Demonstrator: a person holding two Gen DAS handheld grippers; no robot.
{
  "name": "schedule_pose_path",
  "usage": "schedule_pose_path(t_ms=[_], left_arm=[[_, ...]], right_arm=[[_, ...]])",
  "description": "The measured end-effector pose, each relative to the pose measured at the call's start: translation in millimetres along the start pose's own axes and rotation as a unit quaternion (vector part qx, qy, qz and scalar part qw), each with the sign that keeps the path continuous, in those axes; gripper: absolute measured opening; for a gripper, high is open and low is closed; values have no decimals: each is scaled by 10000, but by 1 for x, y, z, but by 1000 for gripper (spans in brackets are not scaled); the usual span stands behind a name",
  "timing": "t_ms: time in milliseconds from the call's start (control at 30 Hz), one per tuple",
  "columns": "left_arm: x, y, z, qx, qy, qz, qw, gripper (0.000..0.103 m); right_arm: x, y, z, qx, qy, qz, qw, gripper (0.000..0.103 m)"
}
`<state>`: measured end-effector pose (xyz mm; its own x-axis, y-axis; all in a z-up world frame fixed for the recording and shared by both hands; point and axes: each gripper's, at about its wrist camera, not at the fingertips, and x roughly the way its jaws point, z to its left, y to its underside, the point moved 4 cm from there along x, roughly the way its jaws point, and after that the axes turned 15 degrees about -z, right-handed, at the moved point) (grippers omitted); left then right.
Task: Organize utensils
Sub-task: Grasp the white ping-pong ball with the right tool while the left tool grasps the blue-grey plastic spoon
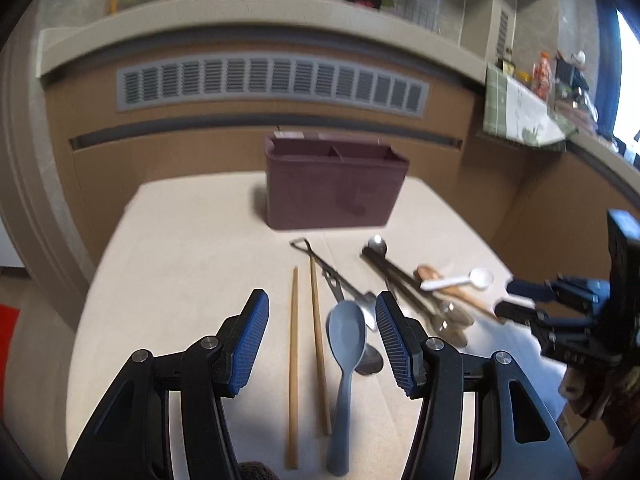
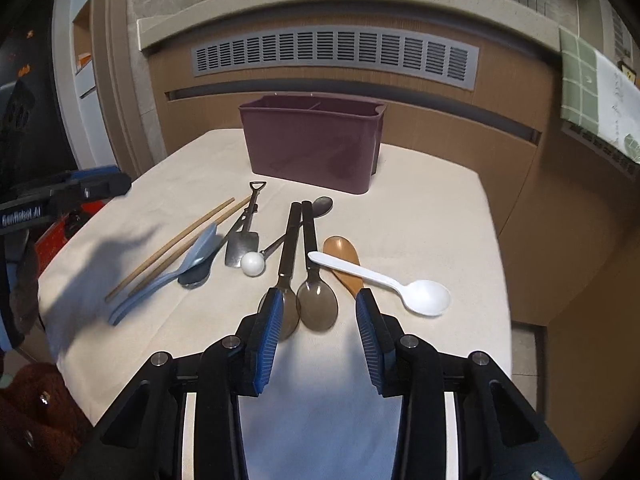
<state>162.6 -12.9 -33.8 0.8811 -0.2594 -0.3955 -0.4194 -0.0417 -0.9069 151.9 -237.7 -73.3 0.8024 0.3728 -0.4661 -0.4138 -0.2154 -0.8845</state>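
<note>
Nothing is in the bin (image 2: 312, 148) yet; every utensil lies on the counter (image 2: 420, 208) in front of it. Best to take one piece by its handle. The left gripper (image 1: 320, 340) hovers low, wide apart, over the chopsticks (image 1: 304, 352) and grey spoon (image 1: 346, 344). The right gripper (image 2: 318, 320) is spread wide above the two dark spoons (image 2: 304, 280).

Maroon caddy (image 2: 312, 148); grey-blue spoon (image 1: 345, 344); white spoon (image 2: 384, 280); tan chopsticks (image 1: 294, 360); cream tablecloth (image 1: 180, 260).

Wooden chopsticks (image 1: 294, 364); matt plastic caddy (image 1: 332, 184); glossy white spoon (image 2: 384, 280).
</note>
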Motion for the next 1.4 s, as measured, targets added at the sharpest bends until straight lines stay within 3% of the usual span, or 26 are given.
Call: schedule_pose_path(t_ms=[167, 300, 367, 533, 767, 867, 1400], left_arm=[[19, 11, 25, -207, -495, 164, 9984, 56], [19, 17, 46, -363, -883, 214, 9952, 56], [19, 22, 45, -363, -807, 272, 9957, 56], [25, 34, 38, -463, -487, 425, 9968, 56], [48, 40, -2, -315, 283, 864, 9954, 56], [59, 41, -12, -261, 505, 1027, 9931, 56], [94, 37, -25, 89, 1106, 1381, 9842, 56]], right_arm=[[39, 0, 34, 305, -543, 210, 9978, 30], [65, 5, 60, 115, -398, 329, 9986, 25], [82, 8, 66, 14, -165, 513, 9985, 24], [99, 6, 65, 60, -83, 668, 9977, 20], [42, -51, 27, 123, 148, -426, 9989, 20], [24, -65, 13, 309, 212, -663, 9971, 20], [15, -54, 3, 480, 32, -779, 9958, 20]])
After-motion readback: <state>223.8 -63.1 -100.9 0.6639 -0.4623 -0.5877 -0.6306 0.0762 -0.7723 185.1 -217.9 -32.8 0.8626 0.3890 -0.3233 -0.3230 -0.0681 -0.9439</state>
